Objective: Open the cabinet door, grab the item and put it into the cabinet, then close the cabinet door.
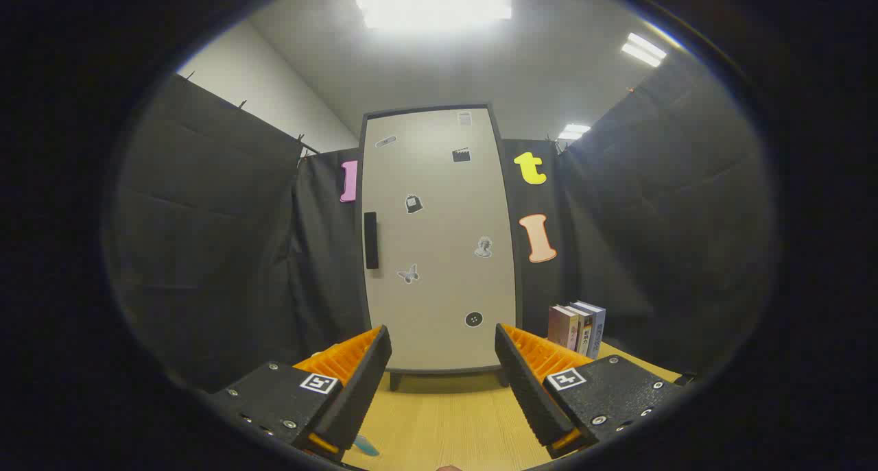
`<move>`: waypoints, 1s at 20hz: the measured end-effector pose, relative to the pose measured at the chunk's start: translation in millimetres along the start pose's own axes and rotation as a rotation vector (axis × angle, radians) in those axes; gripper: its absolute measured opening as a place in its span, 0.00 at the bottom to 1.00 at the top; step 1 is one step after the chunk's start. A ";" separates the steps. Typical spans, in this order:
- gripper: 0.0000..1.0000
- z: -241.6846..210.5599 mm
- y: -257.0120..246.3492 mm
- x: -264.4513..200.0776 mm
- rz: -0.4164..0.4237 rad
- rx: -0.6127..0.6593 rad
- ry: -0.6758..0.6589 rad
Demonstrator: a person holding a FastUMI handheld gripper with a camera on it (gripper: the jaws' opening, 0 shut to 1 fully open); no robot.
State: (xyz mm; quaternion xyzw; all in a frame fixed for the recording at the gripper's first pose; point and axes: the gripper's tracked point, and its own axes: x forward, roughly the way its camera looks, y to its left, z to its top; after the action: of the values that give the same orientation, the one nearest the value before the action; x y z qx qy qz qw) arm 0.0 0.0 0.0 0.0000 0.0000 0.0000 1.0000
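A tall pale cabinet stands upright at the back of the wooden table, straight ahead beyond the fingers. Its door is shut, dotted with small stickers, and has a dark vertical handle near its left edge. My gripper is open, nothing between its fingers, and sits well short of the cabinet's base. A few upright books stand on the table to the right of the cabinet, just beyond the right finger. A small teal object lies on the table beside the left finger, mostly hidden.
Black cloth walls close in the booth on the left, right and behind the cabinet. Bare wooden tabletop runs between the fingers up to the cabinet's feet. Ceiling lights glare overhead.
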 end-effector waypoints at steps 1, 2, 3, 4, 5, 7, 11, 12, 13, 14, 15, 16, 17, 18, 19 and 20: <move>0.94 -0.5 2.0 0.5 0.008 0.007 0.003; 0.95 -2.0 2.2 0.1 0.010 0.010 0.008; 0.95 -2.6 1.6 -0.6 0.009 0.011 0.013; 0.94 -3.6 0.6 -1.1 0.008 0.012 0.016; 0.94 -4.5 0.7 -0.8 0.007 0.013 0.018; 0.94 -4.7 0.7 -0.2 0.011 0.015 0.018; 0.94 -4.7 -1.3 1.8 0.010 0.019 0.021; 0.94 -5.2 -1.6 2.2 0.010 0.019 0.022; 0.94 -5.0 -1.7 2.3 0.009 0.018 0.022; 0.94 -5.0 -2.2 2.7 0.009 0.017 0.023; 0.94 -4.3 -2.4 2.9 0.008 0.019 0.021; 0.94 -4.6 -2.7 2.9 0.009 0.026 0.019; 0.94 -4.9 -2.2 3.3 0.013 0.035 0.020; 0.94 -6.7 -2.4 3.0 0.014 0.044 0.024; 0.94 -6.9 -3.0 4.4 0.015 0.051 0.030; 0.94 -5.7 -2.9 6.2 0.016 0.056 0.034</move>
State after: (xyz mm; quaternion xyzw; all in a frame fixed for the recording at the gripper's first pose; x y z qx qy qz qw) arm 6.2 -2.9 -5.7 0.0280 0.0168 0.0078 0.9994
